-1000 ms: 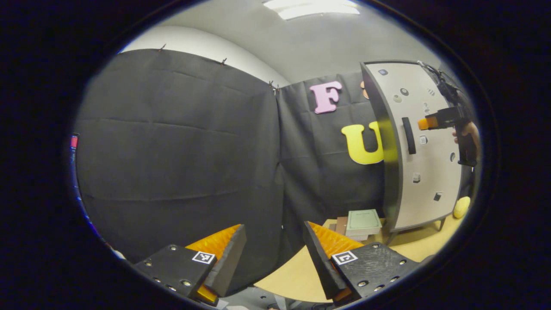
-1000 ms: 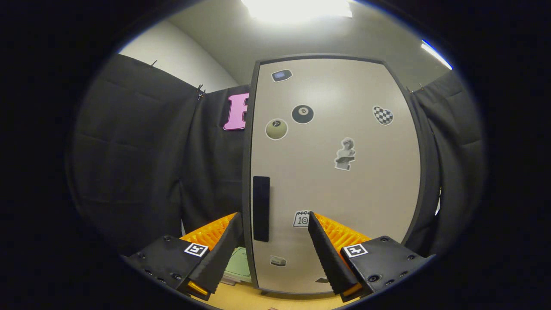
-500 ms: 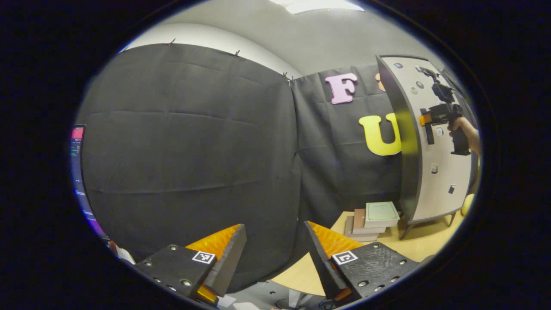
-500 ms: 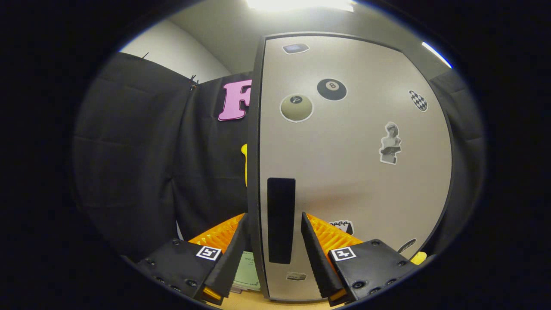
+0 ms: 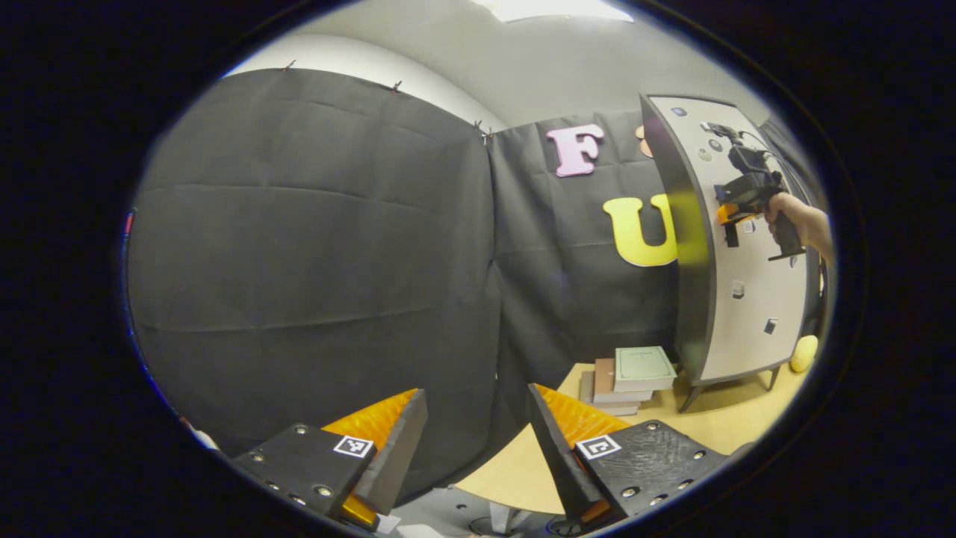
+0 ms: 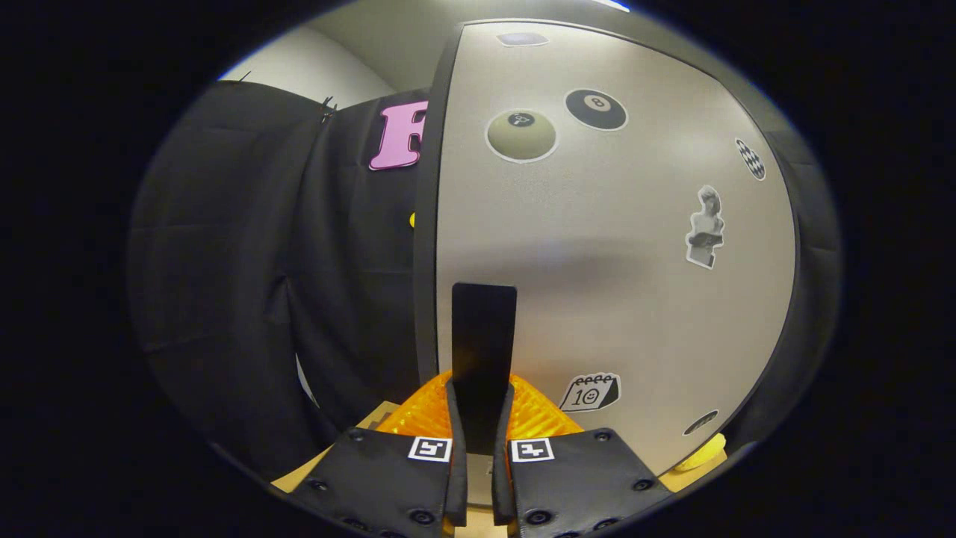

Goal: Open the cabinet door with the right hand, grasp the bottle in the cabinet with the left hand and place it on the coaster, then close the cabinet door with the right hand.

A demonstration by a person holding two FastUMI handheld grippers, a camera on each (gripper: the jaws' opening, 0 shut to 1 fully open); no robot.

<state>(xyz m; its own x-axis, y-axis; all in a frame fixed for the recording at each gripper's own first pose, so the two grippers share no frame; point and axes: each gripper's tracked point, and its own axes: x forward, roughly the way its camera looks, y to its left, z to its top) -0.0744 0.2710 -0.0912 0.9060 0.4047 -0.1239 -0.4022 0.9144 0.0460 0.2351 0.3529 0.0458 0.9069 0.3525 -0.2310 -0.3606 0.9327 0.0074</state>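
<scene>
A pale cabinet door [image 6: 612,239] with stickers stands closed in the right gripper view, framed by a dark edge. Its black vertical handle [image 6: 483,344] runs down between my fingers, and my right gripper [image 6: 479,422] is shut on its lower part. In the left gripper view the cabinet [image 5: 736,246] stands at the far right on the wooden table [image 5: 709,430], with the right gripper [image 5: 736,205] and the hand holding it at the handle. My left gripper [image 5: 474,433] hangs open off the table's left end, facing the black cloth, nothing between its fingers. The bottle is hidden.
A stack of books [image 5: 631,377] lies on the table left of the cabinet's legs. A yellow object [image 5: 804,353] sits by the cabinet's right foot, also seen as a yellow object [image 6: 702,456] low in the right gripper view. Black cloth walls surround the booth.
My right gripper moved in to the door and closed its fingers on the black handle. The left gripper stayed open and swung only slightly.
</scene>
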